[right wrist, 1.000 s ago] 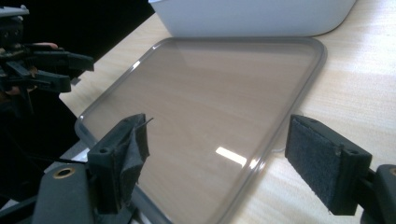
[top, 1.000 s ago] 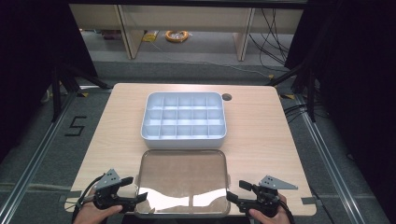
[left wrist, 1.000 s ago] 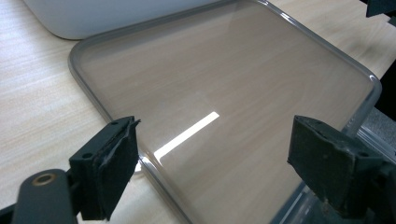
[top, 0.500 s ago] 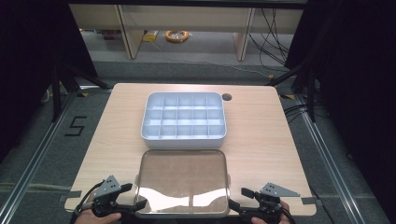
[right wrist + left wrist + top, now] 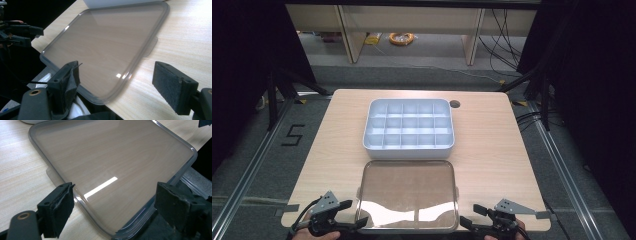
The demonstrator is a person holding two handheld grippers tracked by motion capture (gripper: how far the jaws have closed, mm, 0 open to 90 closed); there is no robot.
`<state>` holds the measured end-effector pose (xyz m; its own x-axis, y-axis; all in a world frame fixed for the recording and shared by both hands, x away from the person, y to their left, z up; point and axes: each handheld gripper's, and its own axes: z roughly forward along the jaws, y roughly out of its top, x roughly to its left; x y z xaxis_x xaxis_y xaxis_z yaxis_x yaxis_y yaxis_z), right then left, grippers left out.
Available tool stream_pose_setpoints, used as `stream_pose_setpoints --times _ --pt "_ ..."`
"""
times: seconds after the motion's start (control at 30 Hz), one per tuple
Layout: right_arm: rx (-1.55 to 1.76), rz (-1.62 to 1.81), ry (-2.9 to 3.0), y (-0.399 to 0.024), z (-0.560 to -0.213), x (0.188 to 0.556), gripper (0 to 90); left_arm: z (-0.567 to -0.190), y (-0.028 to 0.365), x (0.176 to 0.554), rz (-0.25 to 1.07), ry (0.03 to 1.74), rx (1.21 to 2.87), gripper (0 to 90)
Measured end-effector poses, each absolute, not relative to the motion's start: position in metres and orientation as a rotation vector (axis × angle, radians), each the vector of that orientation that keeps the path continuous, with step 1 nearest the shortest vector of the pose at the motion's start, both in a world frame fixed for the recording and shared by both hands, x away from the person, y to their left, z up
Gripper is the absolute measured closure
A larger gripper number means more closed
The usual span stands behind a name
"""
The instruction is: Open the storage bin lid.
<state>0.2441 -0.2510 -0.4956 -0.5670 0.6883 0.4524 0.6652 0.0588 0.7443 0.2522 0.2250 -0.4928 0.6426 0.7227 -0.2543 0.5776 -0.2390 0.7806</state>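
One wooden bench (image 5: pixel 492 145), one white divided tray (image 5: pixel 409 125) with fifteen compartments in three rows of five, one clear flat lid (image 5: pixel 407 192), two tongs, left tongs (image 5: pixel 343 220) and right tongs (image 5: pixel 475 220), one coil of orange cable (image 5: pixel 401 38) on the floor

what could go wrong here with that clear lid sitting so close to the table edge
1. The clear lid lies flat with its near corners at or just past the table edge, so a careless nudge might tip it off.
2. Both the left gripper and right gripper are open at those near corners; a flat, glossy lid gives little to pinch, so a grasp may slip.
3. Pushed forward, the lid could bump the white compartment box right behind it.
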Motion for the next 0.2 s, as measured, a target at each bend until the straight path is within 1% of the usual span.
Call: stream_pose_setpoints --times 0.07,0.1,0.13,0.2 --pt "1.444 1.579 2.246 -0.2518 -0.4968 0.245 23.0 -0.4927 0.2247 0.2522 0.196 1.024 1.925 15.8" --pt "1.502 1.598 2.241 -0.2502 -0.4957 0.243 23.0 -0.4932 0.2246 0.2526 0.195 1.021 1.921 15.8" --pt "1.451 1.587 2.25 -0.2526 -0.4967 0.2452 23.0 -0.4935 0.2243 0.2528 0.196 1.025 1.918 15.8" --pt "1.46 1.587 2.242 -0.2527 -0.4975 0.246 23.0 -0.4936 0.2254 0.2534 0.186 1.023 1.923 15.8"
